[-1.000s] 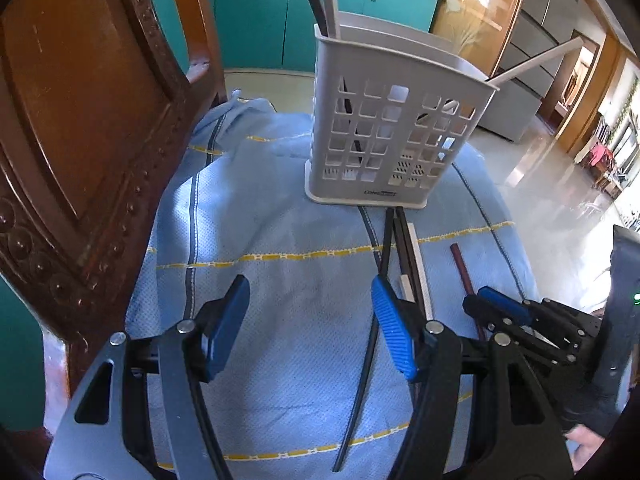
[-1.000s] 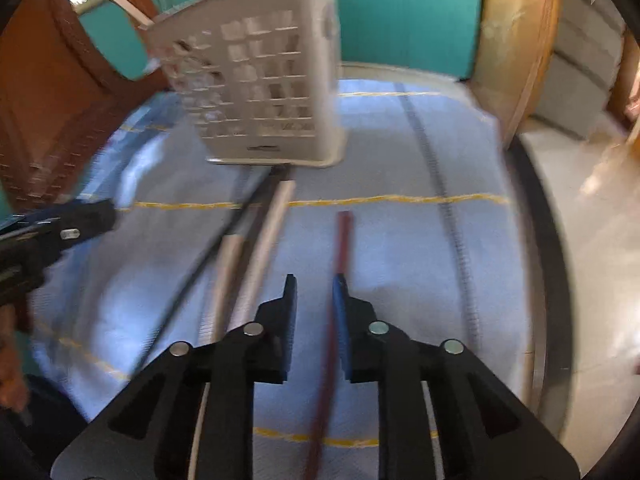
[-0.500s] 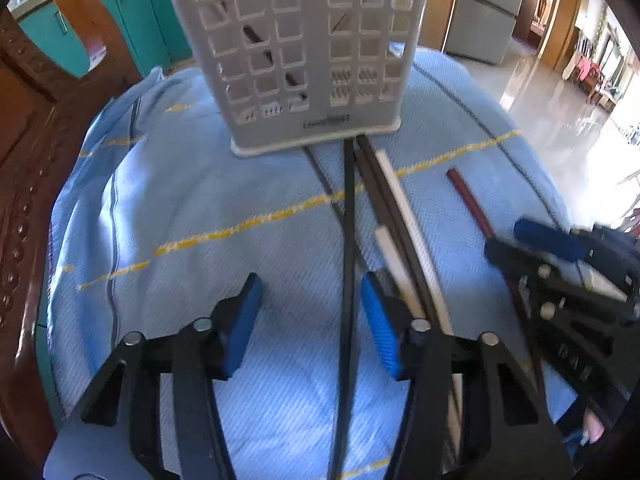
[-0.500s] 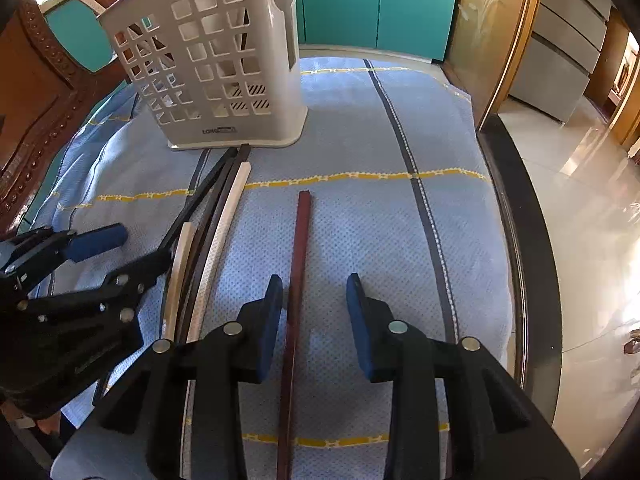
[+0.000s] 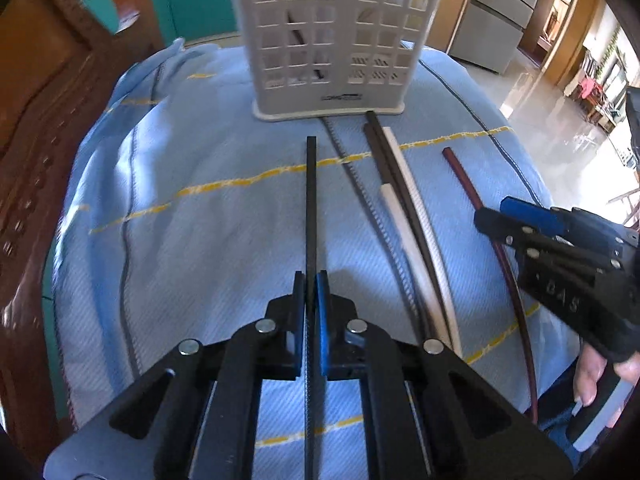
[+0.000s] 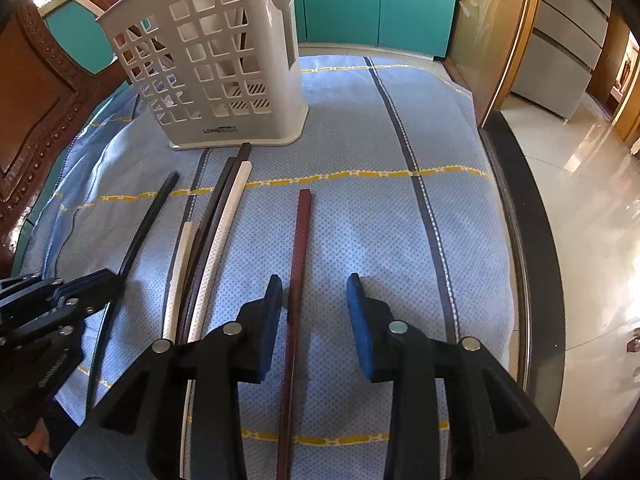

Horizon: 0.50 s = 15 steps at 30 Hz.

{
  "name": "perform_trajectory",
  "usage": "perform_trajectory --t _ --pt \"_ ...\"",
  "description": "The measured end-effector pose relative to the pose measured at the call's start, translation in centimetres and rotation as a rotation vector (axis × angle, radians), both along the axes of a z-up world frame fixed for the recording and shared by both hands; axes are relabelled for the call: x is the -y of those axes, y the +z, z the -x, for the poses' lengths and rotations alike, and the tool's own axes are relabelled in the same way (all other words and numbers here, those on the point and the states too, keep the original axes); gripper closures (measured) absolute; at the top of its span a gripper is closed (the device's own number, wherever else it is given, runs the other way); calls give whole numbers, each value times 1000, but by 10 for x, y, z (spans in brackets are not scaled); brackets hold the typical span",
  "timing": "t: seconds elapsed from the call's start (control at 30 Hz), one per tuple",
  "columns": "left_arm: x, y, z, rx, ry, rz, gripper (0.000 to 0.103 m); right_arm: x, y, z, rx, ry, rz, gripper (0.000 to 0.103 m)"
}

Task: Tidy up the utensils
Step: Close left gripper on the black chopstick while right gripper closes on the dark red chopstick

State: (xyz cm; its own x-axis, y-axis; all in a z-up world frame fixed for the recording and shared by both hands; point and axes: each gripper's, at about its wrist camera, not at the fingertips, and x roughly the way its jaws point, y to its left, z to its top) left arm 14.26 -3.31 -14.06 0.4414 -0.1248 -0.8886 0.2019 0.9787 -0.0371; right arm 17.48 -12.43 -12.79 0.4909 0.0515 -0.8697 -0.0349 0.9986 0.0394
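Left wrist view: my left gripper [image 5: 311,292] has its jaws just clenched onto the black chopstick [image 5: 311,200], the blue pads pressing it from both sides. The stick runs straight ahead from the jaws, its far tip short of the white utensil holder [image 5: 340,40] that stands upright near the far edge of the worktop, on the blue cloth [image 5: 180,220] that covers it. Several chopsticks stand inside the holder.

To the right of the held stick, a loose bundle lies along the cloth: two dark brown chopsticks [image 5: 394,188] and two white chopsticks [image 5: 404,208], touching one another, their far ends just before the holder's base. Further right lies the maroon chopstick [image 5: 476,196], apart from the bundle. A carved wooden chair back [image 5: 48,100] rises beside the worktop's left edge.

Right wrist view: my right gripper [image 6: 314,304] hangs over the maroon chopstick [image 6: 298,264] with its jaws released and partly spread. The stick lies between the pads, close to the left-hand one; I cannot tell whether it touches. The left gripper [image 6: 108,280] appears at the near left, on the black chopstick [image 6: 148,220].
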Motion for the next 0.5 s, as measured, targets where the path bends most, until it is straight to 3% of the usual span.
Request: perform_trajectory --t 0.1,0.2,0.5 --pt "-7 2 1 10 8 -1 96 -1 -2 0 3 -4 16 64" --pt "-6 -3 -3 1 18 -2 81 -5 -3 0 10 7 36 60" --pt "-2 -10 -31 30 65 -2 66 -9 -7 -12 48 14 62 57"
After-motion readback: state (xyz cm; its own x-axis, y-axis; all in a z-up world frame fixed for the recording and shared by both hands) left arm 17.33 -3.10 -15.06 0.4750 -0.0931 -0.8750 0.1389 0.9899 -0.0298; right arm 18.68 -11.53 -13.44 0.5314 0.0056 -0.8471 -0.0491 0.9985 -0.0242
